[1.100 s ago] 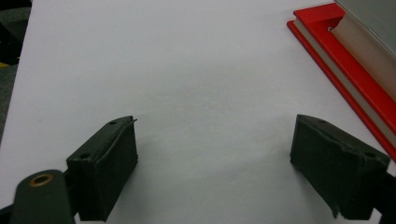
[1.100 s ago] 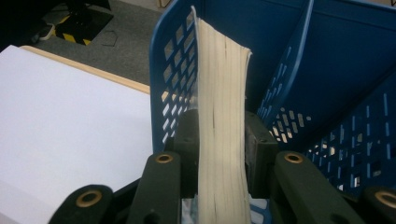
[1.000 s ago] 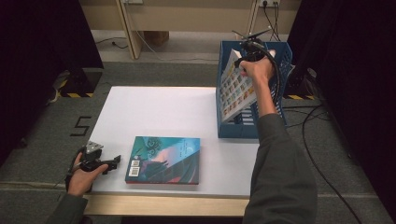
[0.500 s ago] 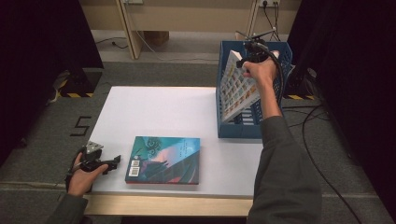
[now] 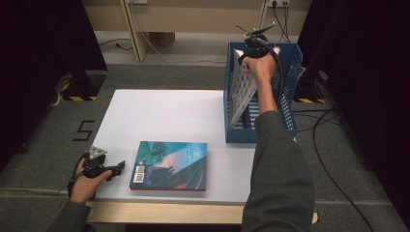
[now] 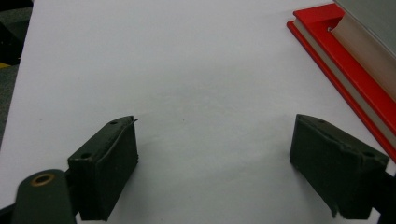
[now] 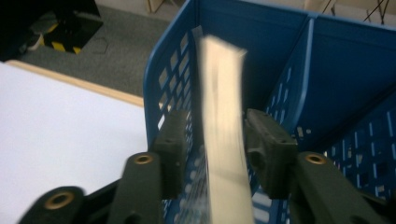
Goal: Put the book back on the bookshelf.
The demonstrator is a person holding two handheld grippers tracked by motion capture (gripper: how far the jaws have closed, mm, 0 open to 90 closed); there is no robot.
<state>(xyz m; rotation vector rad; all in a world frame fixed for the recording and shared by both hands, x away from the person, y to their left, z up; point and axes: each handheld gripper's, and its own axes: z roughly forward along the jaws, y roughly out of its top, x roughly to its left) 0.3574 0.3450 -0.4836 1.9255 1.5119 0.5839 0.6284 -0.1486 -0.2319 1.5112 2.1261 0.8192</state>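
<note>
A colourful thin book (image 5: 240, 92) leans inside the blue crate (image 5: 290, 92), its lower edge at the crate's near end. My right gripper (image 5: 252, 46) is raised over the crate and shut on the book's top edge. In the right gripper view the jaws straddle the blurred page edge (image 7: 222, 93) with the crate wall (image 7: 261, 28) behind it. A teal hardback (image 5: 169, 164) lies flat near the table's front edge. My left gripper (image 5: 116, 169) rests on the table to the left of it, open and holding nothing. Its view (image 6: 215, 163) shows the hardback's red cover edge (image 6: 345, 79) at upper right.
The white table (image 5: 164, 116) has bare surface between the hardback and the crate. The crate stands at the table's right edge. Grey carpet, cables and a black-and-yellow floor marker (image 5: 77, 96) surround the table.
My right hand has moved farther back and up, tipping the colourful book steeper inside the crate. The left gripper and the teal hardback have not moved.
</note>
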